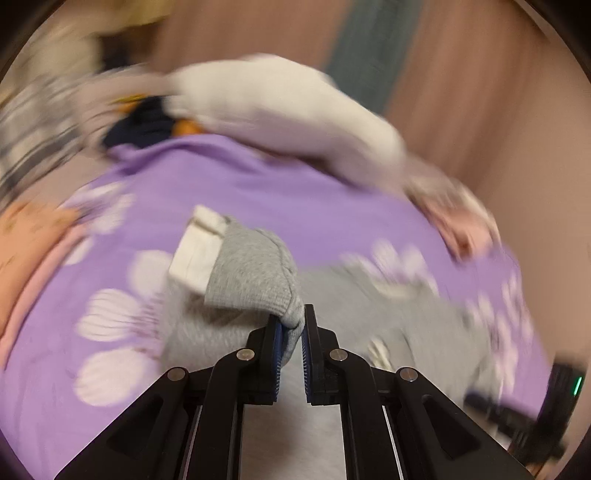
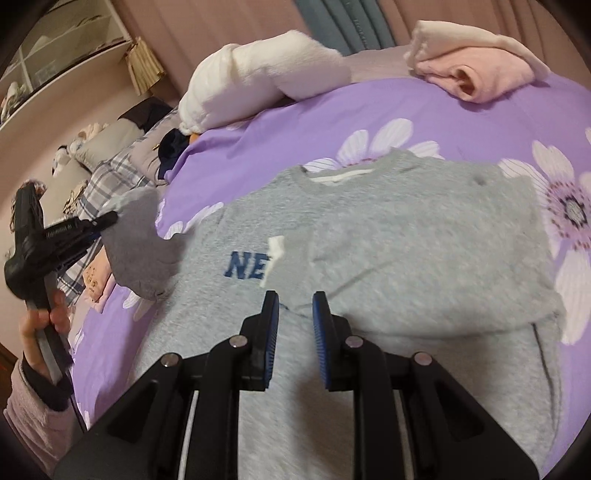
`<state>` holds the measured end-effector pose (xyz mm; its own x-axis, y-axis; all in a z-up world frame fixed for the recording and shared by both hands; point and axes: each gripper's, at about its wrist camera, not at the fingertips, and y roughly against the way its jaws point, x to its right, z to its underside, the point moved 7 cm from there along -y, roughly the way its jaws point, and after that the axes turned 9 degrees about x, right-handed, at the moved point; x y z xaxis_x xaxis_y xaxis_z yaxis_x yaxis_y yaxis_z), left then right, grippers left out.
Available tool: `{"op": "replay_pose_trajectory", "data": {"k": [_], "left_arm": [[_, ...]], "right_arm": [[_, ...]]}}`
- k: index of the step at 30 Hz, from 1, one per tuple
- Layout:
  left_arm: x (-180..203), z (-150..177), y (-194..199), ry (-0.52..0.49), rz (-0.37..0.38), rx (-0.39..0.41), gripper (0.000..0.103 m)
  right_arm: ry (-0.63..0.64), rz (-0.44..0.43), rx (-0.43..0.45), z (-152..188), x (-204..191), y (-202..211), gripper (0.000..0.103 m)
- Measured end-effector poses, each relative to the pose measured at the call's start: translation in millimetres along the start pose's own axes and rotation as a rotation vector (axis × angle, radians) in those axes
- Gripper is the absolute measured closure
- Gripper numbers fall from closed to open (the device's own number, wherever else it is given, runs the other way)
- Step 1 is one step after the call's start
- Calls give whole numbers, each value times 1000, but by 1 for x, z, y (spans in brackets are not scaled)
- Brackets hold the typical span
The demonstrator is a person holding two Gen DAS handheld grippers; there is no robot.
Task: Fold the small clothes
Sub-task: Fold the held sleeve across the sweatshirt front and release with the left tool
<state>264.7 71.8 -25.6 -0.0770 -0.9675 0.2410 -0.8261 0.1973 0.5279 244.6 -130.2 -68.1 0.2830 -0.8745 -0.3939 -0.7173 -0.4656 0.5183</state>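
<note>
On the purple flowered bedspread (image 2: 288, 122) I'm mid-fold: my left gripper (image 1: 293, 325) is clamped on a sleeve (image 1: 251, 273) of the grey "NE" sweatshirt (image 2: 369, 236) lying mid-bed, my right gripper (image 2: 295, 306), slightly parted, holds nothing; next, lay the sleeve across the chest.

Bed before me: purple flowered bedspread (image 2: 295, 122) | white plush toy (image 2: 258, 70) lying along its far edge | teal curtain (image 2: 343, 22) against the pinkish wall | plaid blanket (image 2: 107, 177) and grey pillow (image 2: 107, 140) at far left | shelving unit (image 2: 62, 40) in the upper left corner.
</note>
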Motion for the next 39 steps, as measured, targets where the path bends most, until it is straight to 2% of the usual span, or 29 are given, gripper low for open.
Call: {"op": "replay_pose_trajectory", "data": {"k": [3,6,9,10,11,13,16,20,23,30,32,33,36,39], "left_arm": [[48,33,-19,-157,25,-72,96],[72,61,-36,-218,53,-163,95],[80,74,-39,-255,53,-202,85],[79,76,-38,-251,65,-215,72],[78,78,-35,-244,82,-223,49],[78,81,-25,-246,131,-221,30],[81,87,-13,-285,117,-207,29],[67,96,-6,-196,130,-232,29],[48,100,5,-144,108,-227,29],[6,105,30,-17,81,-209,29],[-3,106,33,9,81,-209,29],[-8,107,33,21,76,-210,29],[-22,110,36,52,67,-209,29],[-31,110,37,86,64,-211,29]], "right_arm": [[-43,-2,-5,5,13,6,82],[-85,-2,-14,11,24,8,80],[-124,-19,-24,16,30,10,71],[-134,-25,-24,18,31,11,70],[-142,-33,-26,19,32,11,69],[-154,-45,-38,21,31,9,64],[-157,-57,-49,22,27,3,63],[-151,-101,-65,21,9,-5,62],[-150,-142,-98,23,-8,-16,52],[-224,-151,-177,27,-22,-55,52],[-233,-165,-192,26,-30,-62,60],[-222,-167,-197,25,-35,-63,71],[-98,-77,-201,19,-50,-68,92],[15,-21,-164,-4,-63,-65,94]]}}
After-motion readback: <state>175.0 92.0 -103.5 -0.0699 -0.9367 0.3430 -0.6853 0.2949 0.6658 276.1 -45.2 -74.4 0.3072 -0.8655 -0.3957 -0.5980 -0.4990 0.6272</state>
